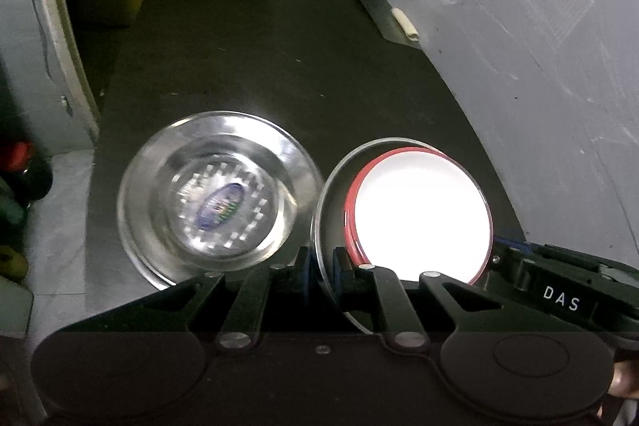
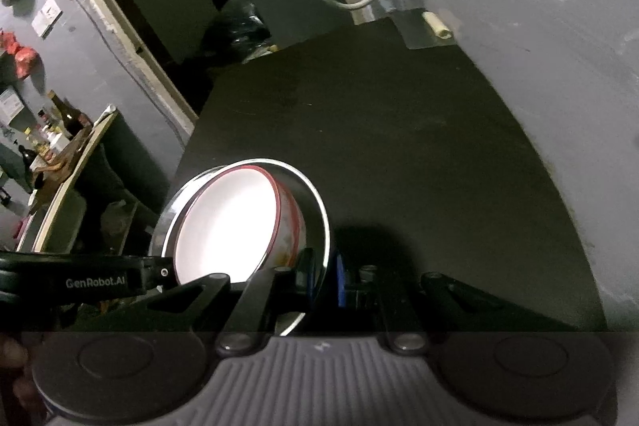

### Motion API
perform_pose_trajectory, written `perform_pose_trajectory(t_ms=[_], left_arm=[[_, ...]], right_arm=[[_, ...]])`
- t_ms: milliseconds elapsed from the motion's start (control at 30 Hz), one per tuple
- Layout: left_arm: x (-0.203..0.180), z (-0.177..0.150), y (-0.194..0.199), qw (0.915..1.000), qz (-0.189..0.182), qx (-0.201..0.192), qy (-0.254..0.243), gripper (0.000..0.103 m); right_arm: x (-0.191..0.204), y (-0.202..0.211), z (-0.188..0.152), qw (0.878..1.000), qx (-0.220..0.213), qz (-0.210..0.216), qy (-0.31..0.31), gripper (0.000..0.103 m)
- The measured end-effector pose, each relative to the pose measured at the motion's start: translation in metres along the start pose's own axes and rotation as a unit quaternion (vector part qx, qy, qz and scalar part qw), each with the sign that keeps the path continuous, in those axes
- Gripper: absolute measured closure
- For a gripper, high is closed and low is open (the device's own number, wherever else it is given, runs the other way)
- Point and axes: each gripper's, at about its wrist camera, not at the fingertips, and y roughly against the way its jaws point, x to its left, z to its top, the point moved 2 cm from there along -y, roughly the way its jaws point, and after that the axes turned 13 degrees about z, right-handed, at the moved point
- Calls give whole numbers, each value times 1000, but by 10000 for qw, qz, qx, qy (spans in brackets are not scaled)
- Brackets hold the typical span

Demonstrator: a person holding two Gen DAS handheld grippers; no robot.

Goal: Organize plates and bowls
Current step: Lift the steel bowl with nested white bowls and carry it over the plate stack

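A steel plate [image 1: 331, 226] bearing a red-rimmed white bowl [image 1: 423, 214] is gripped at its rim by both closed grippers, left [image 1: 321, 266] and right [image 2: 321, 272]; a steel bowl [image 1: 219, 198], at nine o'clock, remains unstacked.

bowl [image 1: 419, 210] in steel plate [image 1: 333, 194] | steel dish [image 1: 217, 196] left, on table [image 1: 279, 66]

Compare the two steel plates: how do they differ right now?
1. The right plate carries a red-rimmed white bowl; the left plate carries a steel bowl.
2. The right plate is pinched at its rim by both grippers, left and right; nothing grips the left plate.
3. The right plate is tilted; the left plate lies flat on the dark table.

Both are round, shiny steel.
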Motion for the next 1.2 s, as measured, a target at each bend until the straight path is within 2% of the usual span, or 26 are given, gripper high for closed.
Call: perform_pose_trajectory(t_ms=[500, 1200], left_arm=[[49, 13, -3, 9989, 258, 30, 385, 92], [82, 28, -20, 9976, 419, 201, 519, 92]], right_arm=[[38, -45, 20, 9989, 305, 224, 287, 91], [52, -86, 32, 9972, 529, 334, 405, 91]])
